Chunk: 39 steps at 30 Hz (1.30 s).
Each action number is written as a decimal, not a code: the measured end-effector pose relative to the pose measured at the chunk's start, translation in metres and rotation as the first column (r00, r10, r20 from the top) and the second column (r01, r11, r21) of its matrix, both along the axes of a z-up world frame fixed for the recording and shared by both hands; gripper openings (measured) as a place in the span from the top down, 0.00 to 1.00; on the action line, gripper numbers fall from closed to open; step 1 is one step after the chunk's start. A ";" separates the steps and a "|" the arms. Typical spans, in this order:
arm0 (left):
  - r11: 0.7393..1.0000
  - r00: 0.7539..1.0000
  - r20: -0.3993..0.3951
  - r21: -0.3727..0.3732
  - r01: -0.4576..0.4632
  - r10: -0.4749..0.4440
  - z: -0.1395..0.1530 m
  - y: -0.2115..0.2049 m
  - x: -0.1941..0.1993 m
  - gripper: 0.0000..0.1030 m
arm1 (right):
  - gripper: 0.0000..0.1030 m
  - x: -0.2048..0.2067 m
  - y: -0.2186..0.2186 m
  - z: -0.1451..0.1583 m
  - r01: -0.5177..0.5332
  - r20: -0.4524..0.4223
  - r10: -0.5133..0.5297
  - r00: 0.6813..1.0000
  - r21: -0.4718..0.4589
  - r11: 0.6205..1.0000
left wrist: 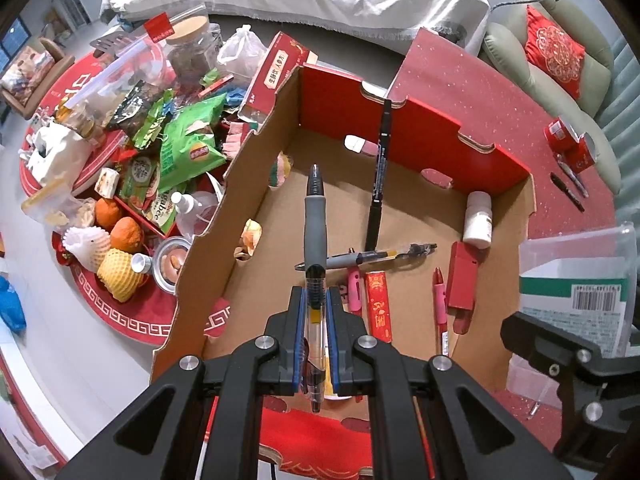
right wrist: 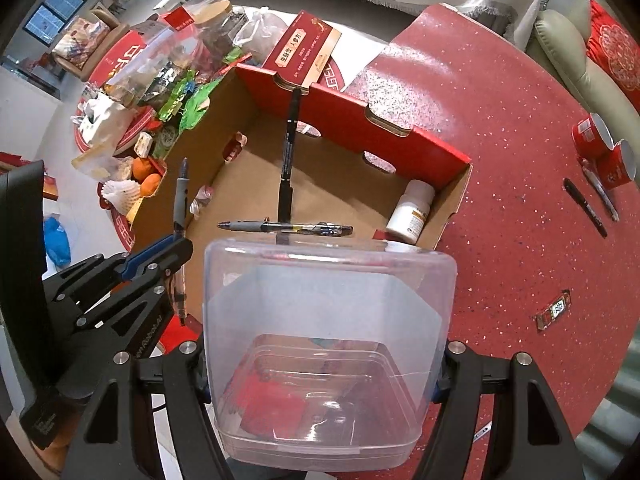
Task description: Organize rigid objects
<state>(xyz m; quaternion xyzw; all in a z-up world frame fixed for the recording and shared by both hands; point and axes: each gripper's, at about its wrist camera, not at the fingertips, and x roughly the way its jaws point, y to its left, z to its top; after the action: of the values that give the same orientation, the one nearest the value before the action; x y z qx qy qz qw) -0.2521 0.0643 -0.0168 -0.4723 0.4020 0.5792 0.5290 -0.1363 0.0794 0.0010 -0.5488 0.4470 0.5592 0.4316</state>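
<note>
My left gripper (left wrist: pixel 314 300) is shut on a clear pen with a grey grip (left wrist: pixel 315 224), which points down into an open cardboard box with red outer walls (left wrist: pixel 256 168). On the box floor lie another grey pen (left wrist: pixel 372 258), pink pens (left wrist: pixel 440 300), a red packet (left wrist: pixel 378 306), a red case (left wrist: pixel 462 280) and a white bottle (left wrist: pixel 478 220). A black marker (left wrist: pixel 378 184) leans on the far wall. My right gripper (right wrist: pixel 320 376) is shut on a clear plastic container (right wrist: pixel 328 320), held over the box's near right corner. The left gripper (right wrist: pixel 176 248) shows at its left.
The box sits on a red speckled table (right wrist: pixel 520 120). On it at the right are two red cups (right wrist: pixel 604 152), two dark pens (right wrist: pixel 586 208) and a small packet (right wrist: pixel 554 310). Snack bags (left wrist: pixel 180 140), oranges (left wrist: pixel 120 224) and jars crowd the box's left.
</note>
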 end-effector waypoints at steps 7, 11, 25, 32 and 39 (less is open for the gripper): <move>1.000 1.000 -0.008 -0.015 0.010 -0.010 -0.006 0.003 0.001 0.90 | 0.30 0.000 0.002 -0.004 0.002 0.003 -0.002 1.000 -0.010 1.000; 1.000 1.000 -0.010 -0.026 0.013 -0.013 -0.010 0.006 0.002 0.90 | 0.30 0.000 0.002 -0.008 -0.001 0.006 0.001 1.000 -0.019 1.000; 0.997 0.999 -0.029 -0.062 0.037 -0.039 -0.022 0.011 0.003 0.90 | 0.30 -0.001 0.005 -0.029 -0.011 0.048 0.014 0.999 -0.064 0.998; 0.994 0.996 -0.057 -0.086 0.066 -0.071 -0.029 0.009 0.004 0.88 | 0.30 -0.008 0.006 -0.034 -0.054 0.082 0.059 0.995 -0.058 0.997; 0.997 0.994 -0.102 -0.077 0.029 -0.036 -0.025 0.006 -0.004 0.19 | 0.20 -0.006 0.005 -0.033 -0.070 0.086 0.075 0.993 -0.064 0.996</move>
<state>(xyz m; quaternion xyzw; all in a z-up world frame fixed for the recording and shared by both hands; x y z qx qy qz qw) -0.2561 0.0703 -0.0422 -0.4547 0.4580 0.5786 0.4986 -0.1424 0.0846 -0.0317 -0.6016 0.4241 0.5360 0.4134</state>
